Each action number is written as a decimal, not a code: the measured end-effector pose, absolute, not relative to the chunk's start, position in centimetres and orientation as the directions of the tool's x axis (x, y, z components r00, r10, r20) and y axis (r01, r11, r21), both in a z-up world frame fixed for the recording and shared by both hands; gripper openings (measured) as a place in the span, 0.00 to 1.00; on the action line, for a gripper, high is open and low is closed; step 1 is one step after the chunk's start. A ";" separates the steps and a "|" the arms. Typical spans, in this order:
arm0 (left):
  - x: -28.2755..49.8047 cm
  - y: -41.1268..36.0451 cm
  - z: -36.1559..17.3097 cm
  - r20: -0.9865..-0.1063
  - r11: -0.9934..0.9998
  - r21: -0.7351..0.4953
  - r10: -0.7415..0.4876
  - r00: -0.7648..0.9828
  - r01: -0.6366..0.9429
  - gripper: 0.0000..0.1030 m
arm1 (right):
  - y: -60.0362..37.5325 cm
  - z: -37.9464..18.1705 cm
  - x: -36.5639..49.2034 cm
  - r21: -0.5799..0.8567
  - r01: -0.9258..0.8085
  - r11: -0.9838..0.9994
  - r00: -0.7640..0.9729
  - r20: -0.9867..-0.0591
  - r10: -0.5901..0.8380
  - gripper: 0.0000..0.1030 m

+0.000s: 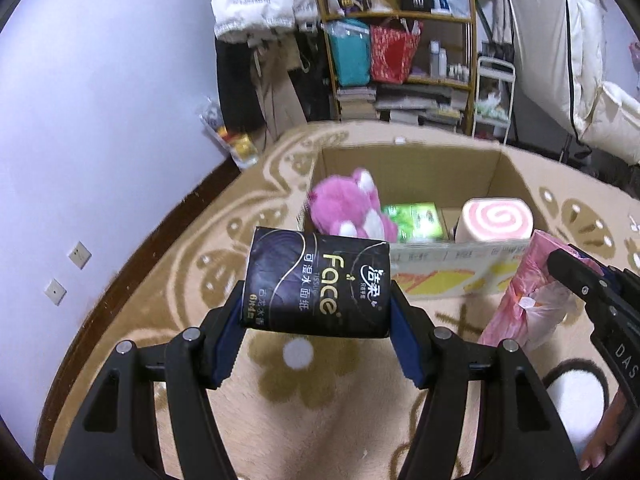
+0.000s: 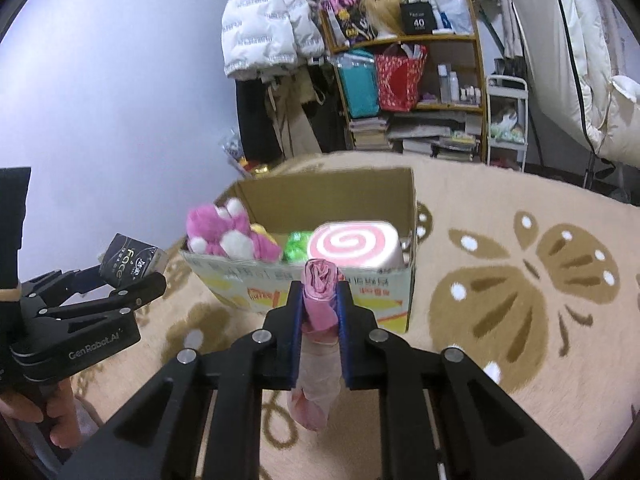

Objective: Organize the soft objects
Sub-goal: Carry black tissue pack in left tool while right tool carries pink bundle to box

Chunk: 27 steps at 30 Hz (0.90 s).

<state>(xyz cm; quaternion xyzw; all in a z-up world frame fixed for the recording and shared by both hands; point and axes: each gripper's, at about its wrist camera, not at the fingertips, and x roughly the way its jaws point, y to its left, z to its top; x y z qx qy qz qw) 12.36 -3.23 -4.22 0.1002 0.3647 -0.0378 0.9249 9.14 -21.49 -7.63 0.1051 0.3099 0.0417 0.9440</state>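
Note:
My left gripper [image 1: 316, 308] is shut on a black "Face" tissue pack [image 1: 316, 282], held above the rug just in front of an open cardboard box [image 1: 420, 160]. The box holds a pink plush toy [image 1: 348, 206], a green pack [image 1: 416, 220] and a pink-swirl roll cushion [image 1: 496, 218]. My right gripper [image 2: 320, 300] is shut on a pink plastic-wrapped roll [image 2: 318, 312], held upright near the box's front wall [image 2: 320, 284]. The left gripper and its tissue pack [image 2: 128, 260] also show in the right wrist view.
A beige flower-patterned rug [image 2: 500, 300] covers the floor. A shelf [image 1: 400, 40] with bags and books stands behind the box. Coats hang at the back [image 2: 268, 20]. A white wall [image 1: 100, 120] runs on the left, a white trolley [image 2: 506, 120] on the right.

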 end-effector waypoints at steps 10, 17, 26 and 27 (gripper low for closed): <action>13.5 -4.0 -1.5 -0.621 0.970 0.183 -0.012 0.783 0.160 0.62 | -22.2 -2.7 9.9 0.206 -0.024 0.978 0.864 -0.488 0.124 0.16; 15.5 -5.5 -1.1 -0.608 0.964 0.194 -0.026 0.794 0.179 0.62 | -22.3 1.1 12.2 0.179 -0.042 0.983 0.901 -0.418 0.114 0.16; 19.1 -6.1 -1.2 -0.598 0.969 0.166 -0.047 0.800 0.182 0.62 | -21.6 2.6 16.6 0.120 -0.043 0.992 0.911 -0.402 0.088 0.16; 19.5 -6.1 -1.3 -0.599 0.971 0.152 -0.057 0.799 0.183 0.62 | -21.6 2.4 17.1 0.114 -0.043 0.993 0.911 -0.404 0.085 0.16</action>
